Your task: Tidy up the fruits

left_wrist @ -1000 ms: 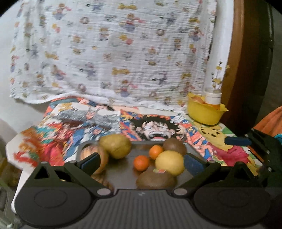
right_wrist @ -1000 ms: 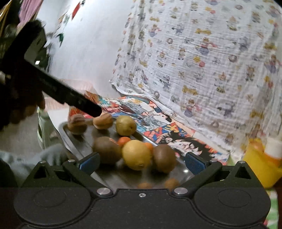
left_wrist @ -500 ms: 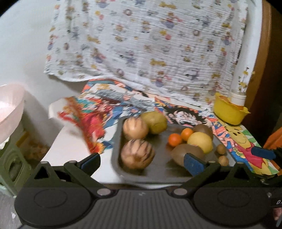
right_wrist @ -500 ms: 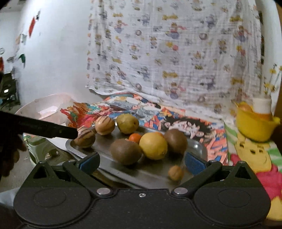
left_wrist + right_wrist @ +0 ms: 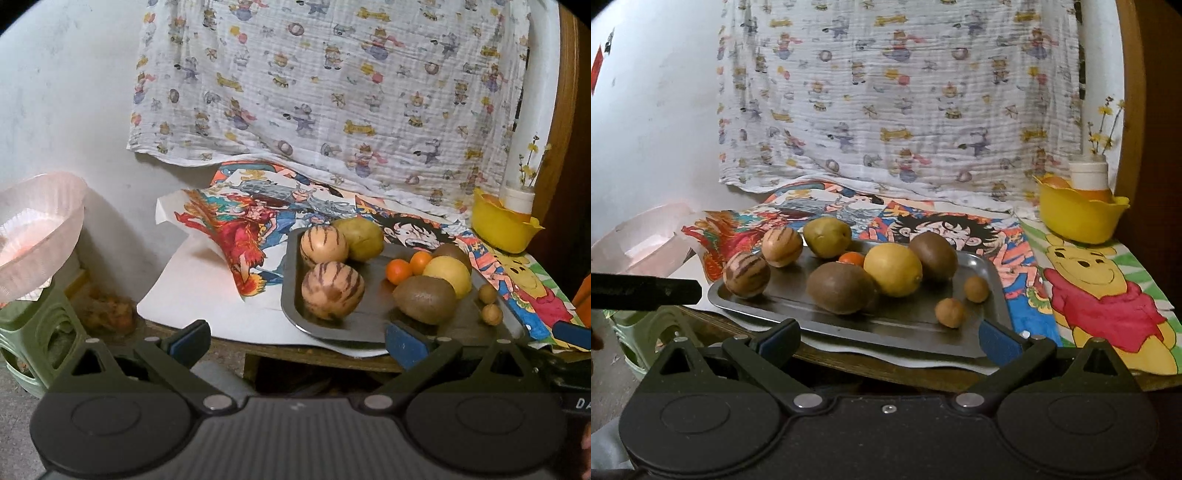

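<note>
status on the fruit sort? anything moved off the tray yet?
Apparently not begun. All the fruit sits on the metal tray: two striped melons, a pear, two kiwis, a lemon, small oranges. Left gripper and right gripper are open, holding nothing. The pink bowl holds no fruit.

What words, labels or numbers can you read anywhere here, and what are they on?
"DA": white letters, cut off by the frame edge, on the right gripper's black body at the left wrist view's right edge.
Comic poster and patterned cloth: pictures only, no readable words.
Tray and fruit: no labels visible.
</note>
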A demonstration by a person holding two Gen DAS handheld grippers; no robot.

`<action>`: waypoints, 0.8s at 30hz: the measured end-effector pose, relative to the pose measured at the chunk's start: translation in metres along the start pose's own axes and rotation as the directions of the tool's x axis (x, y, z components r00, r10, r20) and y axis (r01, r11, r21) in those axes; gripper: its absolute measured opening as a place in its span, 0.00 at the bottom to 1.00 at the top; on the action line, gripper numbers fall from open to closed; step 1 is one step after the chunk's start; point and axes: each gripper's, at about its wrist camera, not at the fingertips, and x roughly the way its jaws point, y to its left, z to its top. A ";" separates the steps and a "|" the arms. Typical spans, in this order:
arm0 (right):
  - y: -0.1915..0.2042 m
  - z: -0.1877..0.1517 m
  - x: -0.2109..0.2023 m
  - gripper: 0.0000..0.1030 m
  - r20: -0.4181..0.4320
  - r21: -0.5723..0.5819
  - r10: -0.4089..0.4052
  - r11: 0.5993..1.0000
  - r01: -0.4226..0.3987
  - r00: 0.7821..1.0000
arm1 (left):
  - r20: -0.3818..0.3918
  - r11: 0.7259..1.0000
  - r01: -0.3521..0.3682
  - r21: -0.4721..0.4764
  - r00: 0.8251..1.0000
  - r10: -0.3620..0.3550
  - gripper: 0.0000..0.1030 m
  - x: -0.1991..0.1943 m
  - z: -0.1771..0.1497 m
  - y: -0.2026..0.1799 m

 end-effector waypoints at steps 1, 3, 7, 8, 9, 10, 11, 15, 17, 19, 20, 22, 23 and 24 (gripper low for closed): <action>0.000 -0.001 0.000 0.99 -0.001 0.003 -0.004 1.000 0.004 1.000 | 0.000 1.000 0.000 0.004 1.000 0.000 0.99 0.000 -0.001 0.000; 0.000 -0.003 0.001 0.99 -0.003 0.009 -0.012 1.000 0.012 1.000 | 0.000 1.000 -0.004 0.013 1.000 0.004 0.99 0.000 -0.004 -0.002; -0.001 -0.007 0.001 0.99 -0.008 0.029 -0.035 0.999 0.035 0.999 | -0.006 1.000 -0.001 0.026 1.000 0.001 0.99 0.000 -0.008 -0.004; -0.002 -0.009 0.002 0.99 -0.009 0.032 -0.039 0.999 0.039 0.999 | -0.007 1.000 -0.001 0.027 1.000 0.001 0.99 0.000 -0.009 -0.004; -0.002 -0.010 0.002 0.99 -0.008 0.034 -0.041 0.999 0.042 0.999 | -0.006 1.000 -0.001 0.026 1.000 0.001 0.99 0.000 -0.009 -0.004; -0.002 -0.011 0.002 0.99 -0.009 0.036 -0.044 0.998 0.044 0.999 | -0.006 1.000 -0.001 0.025 1.000 0.001 0.99 0.000 -0.009 -0.004; -0.002 -0.012 0.002 0.99 -0.009 0.036 -0.044 0.998 0.045 0.999 | -0.005 1.000 0.000 0.024 1.000 0.000 0.99 0.000 -0.009 -0.003; -0.002 -0.014 0.000 0.99 0.006 0.031 -0.051 0.998 0.051 0.999 | 0.005 1.000 0.012 0.015 1.000 -0.012 0.99 -0.002 -0.013 -0.003; -0.003 -0.015 -0.002 0.99 0.023 0.034 -0.050 0.998 0.050 0.998 | 0.014 1.000 0.016 0.018 1.000 -0.016 0.99 -0.004 -0.013 -0.003; -0.004 -0.016 -0.006 0.99 0.045 0.046 -0.053 0.998 0.051 0.998 | 0.024 1.000 0.020 0.020 1.000 -0.020 0.99 -0.005 -0.013 -0.003; -0.005 -0.017 -0.007 0.99 0.054 0.052 -0.057 0.997 0.054 0.997 | 0.028 1.000 0.021 0.020 0.999 -0.022 0.99 -0.006 -0.013 -0.003; -0.005 -0.016 -0.008 0.99 0.063 0.054 -0.062 0.997 0.058 0.996 | 0.032 1.000 0.023 0.018 0.999 -0.024 0.99 -0.007 -0.014 -0.003; -0.005 -0.016 -0.008 0.99 0.064 0.053 -0.063 0.997 0.060 0.996 | 0.032 1.000 0.024 0.017 0.999 -0.024 0.99 -0.007 -0.014 -0.003; -0.005 -0.016 -0.009 0.99 0.066 0.054 -0.062 0.997 0.059 0.996 | 0.031 1.000 0.023 0.016 0.999 -0.024 0.99 -0.007 -0.014 -0.003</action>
